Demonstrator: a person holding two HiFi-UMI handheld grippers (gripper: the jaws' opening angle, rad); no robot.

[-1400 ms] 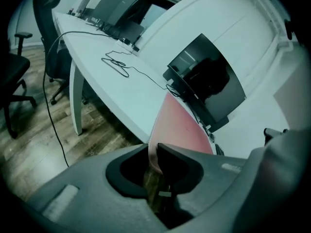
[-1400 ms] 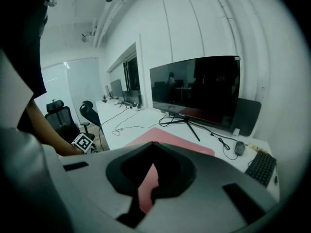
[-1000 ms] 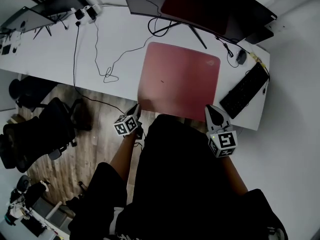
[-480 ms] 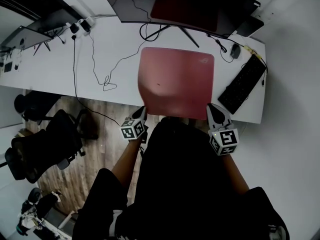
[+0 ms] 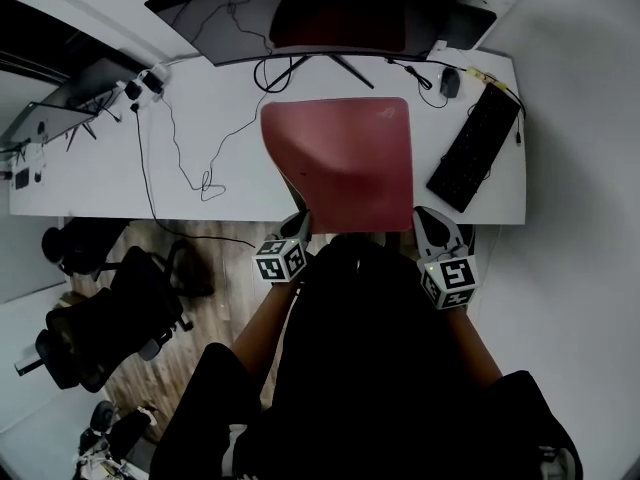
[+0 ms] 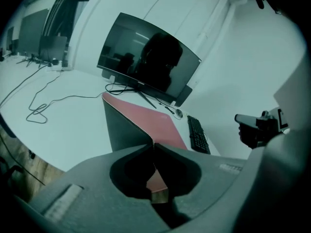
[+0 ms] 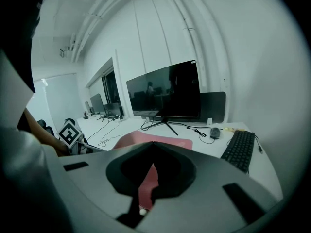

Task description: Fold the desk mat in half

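Note:
The red desk mat (image 5: 350,158) lies on the white desk (image 5: 90,183) in front of the monitor. My left gripper (image 5: 303,220) is shut on the mat's near left corner and holds it raised off the desk. In the left gripper view the lifted left edge of the mat (image 6: 124,125) stands up and shows its dark underside, running into the closed left gripper (image 6: 153,144). My right gripper (image 5: 422,215) sits at the near right corner. Its jaws are closed in the right gripper view, with the mat (image 7: 148,181) passing up between them to the right gripper (image 7: 153,143).
A curved monitor (image 5: 310,8) stands behind the mat. A black keyboard (image 5: 474,148) and a mouse (image 5: 448,83) lie to its right. Cables (image 5: 190,158) trail over the desk's left part. Black office chairs (image 5: 110,308) stand on the wooden floor at the left.
My left gripper has risen and moved inward with the mat's near left corner, so the mat's left edge now curls up. The right gripper has shifted slightly, still at the near right corner.

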